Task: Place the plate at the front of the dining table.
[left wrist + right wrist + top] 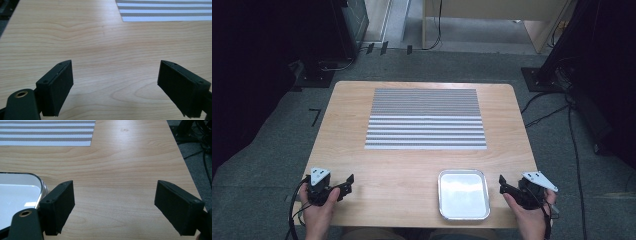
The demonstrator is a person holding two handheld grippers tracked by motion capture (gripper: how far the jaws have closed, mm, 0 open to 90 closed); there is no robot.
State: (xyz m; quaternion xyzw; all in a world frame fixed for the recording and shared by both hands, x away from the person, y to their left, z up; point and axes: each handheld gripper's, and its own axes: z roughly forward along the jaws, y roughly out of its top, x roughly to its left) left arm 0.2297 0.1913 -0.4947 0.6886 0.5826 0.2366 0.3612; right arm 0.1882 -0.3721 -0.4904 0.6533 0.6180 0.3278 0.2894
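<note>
A wooden table (407, 165) carries a grey-and-white striped mat (426, 119) at its middle back. An empty metal tray (463, 194) lies near the front edge, right of centre. My left gripper (346, 184) rests at the front left corner, held by a hand, jaws wide open over bare wood (115, 82). At the front right corner my right gripper (503, 184) is also open and holds nothing; the tray's rim (40, 183) sits just left of its left jaw. The mat's corner (165, 11) lies far ahead of the left gripper.
Grey carpet surrounds the table, with cables (572, 130) trailing on the right. Dark equipment stands (319, 65) are at the back left and back right. A wooden desk (492, 20) stands beyond. The table's right edge (186, 167) is close to my right gripper.
</note>
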